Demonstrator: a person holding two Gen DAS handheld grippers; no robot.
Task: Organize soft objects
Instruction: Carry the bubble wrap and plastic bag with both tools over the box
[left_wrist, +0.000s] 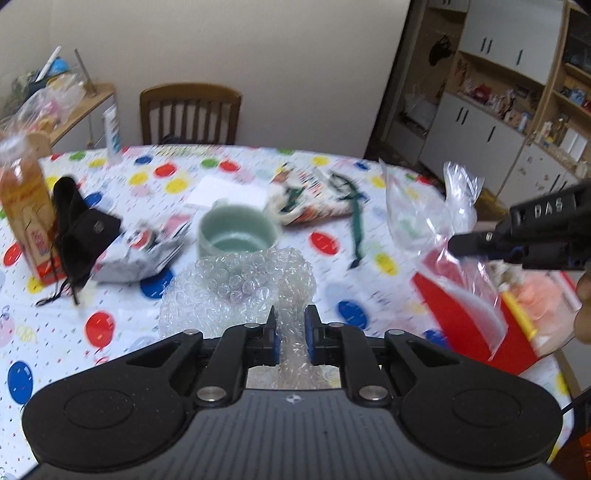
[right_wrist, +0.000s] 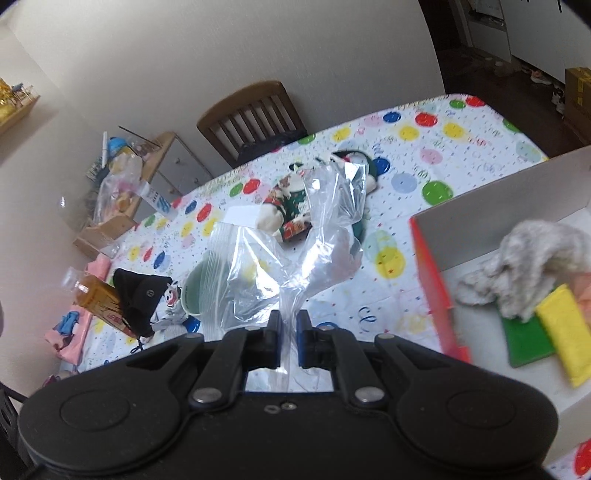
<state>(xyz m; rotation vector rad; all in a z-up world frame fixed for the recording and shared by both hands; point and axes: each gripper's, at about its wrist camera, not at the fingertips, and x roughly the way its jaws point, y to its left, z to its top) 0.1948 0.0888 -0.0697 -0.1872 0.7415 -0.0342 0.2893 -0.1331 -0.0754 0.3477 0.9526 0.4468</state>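
Right tongs (right_wrist: 289, 334) clamped on clear zip bag (right_wrist: 295, 236), held above the spotted desk (right_wrist: 424, 147). Red-sided box (right_wrist: 430, 266) at right holds grey fluffy cloth (right_wrist: 528, 254), yellow-green sponge (right_wrist: 546, 332).

A wooden chair (left_wrist: 190, 112) is set against a plain pale wall (left_wrist: 229, 44); white-doored shelving (left_wrist: 509, 85) is seen at upper right.

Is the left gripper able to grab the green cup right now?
Probably not yet. The left gripper is shut on the bubble wrap, which also lies between it and the cup. It would likely have to put the wrap down first.
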